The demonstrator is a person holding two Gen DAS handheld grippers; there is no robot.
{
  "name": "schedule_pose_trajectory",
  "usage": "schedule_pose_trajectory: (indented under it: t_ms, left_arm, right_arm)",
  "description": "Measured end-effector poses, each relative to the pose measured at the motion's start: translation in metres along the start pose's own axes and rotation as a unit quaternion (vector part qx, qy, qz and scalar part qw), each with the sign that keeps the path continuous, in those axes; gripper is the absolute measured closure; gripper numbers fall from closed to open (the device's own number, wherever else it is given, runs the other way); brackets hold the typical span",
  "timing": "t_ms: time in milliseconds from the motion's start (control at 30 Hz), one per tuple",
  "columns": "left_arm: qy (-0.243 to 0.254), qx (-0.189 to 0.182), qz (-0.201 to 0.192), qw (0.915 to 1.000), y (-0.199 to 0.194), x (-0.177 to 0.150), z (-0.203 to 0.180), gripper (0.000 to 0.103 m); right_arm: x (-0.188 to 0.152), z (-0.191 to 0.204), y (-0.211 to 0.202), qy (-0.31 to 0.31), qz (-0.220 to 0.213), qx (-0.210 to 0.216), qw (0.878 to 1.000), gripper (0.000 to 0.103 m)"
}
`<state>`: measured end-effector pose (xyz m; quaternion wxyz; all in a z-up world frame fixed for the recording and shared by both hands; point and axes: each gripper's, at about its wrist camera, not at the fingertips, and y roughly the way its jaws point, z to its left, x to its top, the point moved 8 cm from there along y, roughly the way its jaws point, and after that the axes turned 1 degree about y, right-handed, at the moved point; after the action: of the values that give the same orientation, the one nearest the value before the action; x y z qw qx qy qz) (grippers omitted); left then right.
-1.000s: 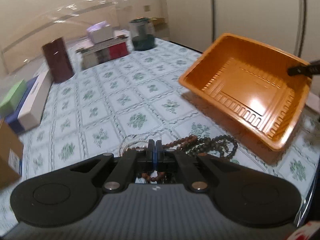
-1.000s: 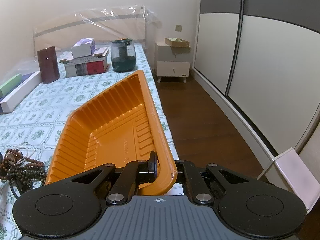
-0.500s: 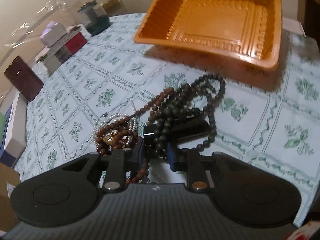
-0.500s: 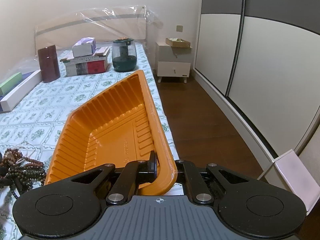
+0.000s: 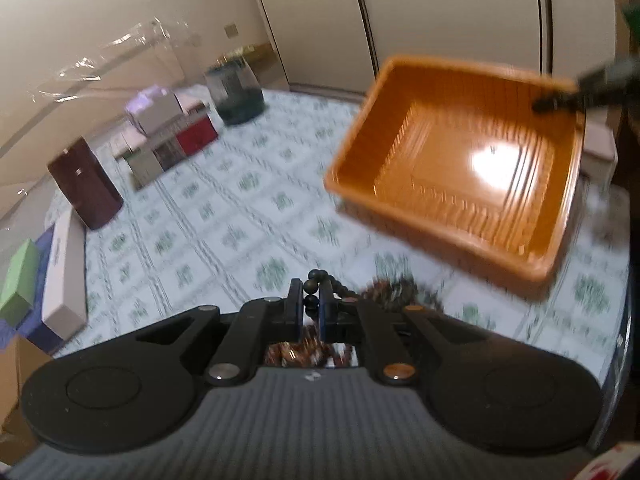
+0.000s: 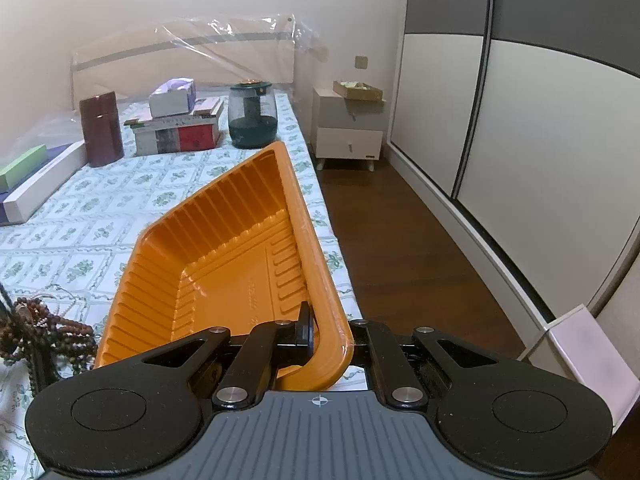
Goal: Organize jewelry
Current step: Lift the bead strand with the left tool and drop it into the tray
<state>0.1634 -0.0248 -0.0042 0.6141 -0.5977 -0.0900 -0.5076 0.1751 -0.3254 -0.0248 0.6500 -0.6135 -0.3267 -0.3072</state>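
Observation:
My left gripper (image 5: 310, 300) is closing, its pads pressing on a dark bead strand (image 5: 311, 285) that trails right toward the blurred pile of bead necklaces (image 5: 394, 292) on the patterned cloth. Brown beads (image 5: 304, 351) show under the jaws. The orange plastic tray (image 5: 460, 160) hangs tilted above the cloth at the right. My right gripper (image 6: 330, 336) is shut on the tray's (image 6: 240, 260) near rim, one finger inside and the other hidden behind the wall. The same right gripper (image 5: 560, 102) appears at the tray's far corner. The bead pile (image 6: 40, 328) lies left of the tray.
At the back stand a maroon cylinder box (image 6: 100, 128), stacked boxes (image 6: 176, 128) and a dark glass jar (image 6: 252, 120). A long white box (image 5: 64, 276) and a green box (image 5: 18, 280) lie left. The cloth's edge drops to a wooden floor (image 6: 400, 260), with a nightstand (image 6: 348, 128).
The left gripper dipped into the bead pile with jaws apart, then closed on a dark strand and rose. The right gripper and the tray have not moved.

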Motion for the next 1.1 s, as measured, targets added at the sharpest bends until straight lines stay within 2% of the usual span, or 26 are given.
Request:
schedule_pose_trajectory:
  t_ms: [233, 467, 967, 1100]
  left_arm:
    - [-0.021, -0.010, -0.056, 0.9981, -0.040, 0.052, 0.018, 0.097]
    - [-0.025, -0.013, -0.117, 0.9927, -0.082, 0.106, 0.030, 0.097]
    - [-0.007, -0.003, -0.197, 0.9804, -0.141, 0.203, 0.044, 0.097]
    - [-0.006, -0.014, -0.218, 0.9759, -0.154, 0.230, 0.043, 0.097]
  right_arm:
    - [0.004, -0.002, -0.001, -0.001, -0.005, 0.002, 1.000, 0.096]
    - [0.007, 0.001, -0.007, -0.003, -0.012, 0.004, 1.000, 0.096]
    - [0.011, 0.004, -0.015, -0.005, -0.021, 0.005, 1.000, 0.095]
    - [0.012, 0.004, -0.015, -0.004, -0.021, 0.005, 1.000, 0.095]
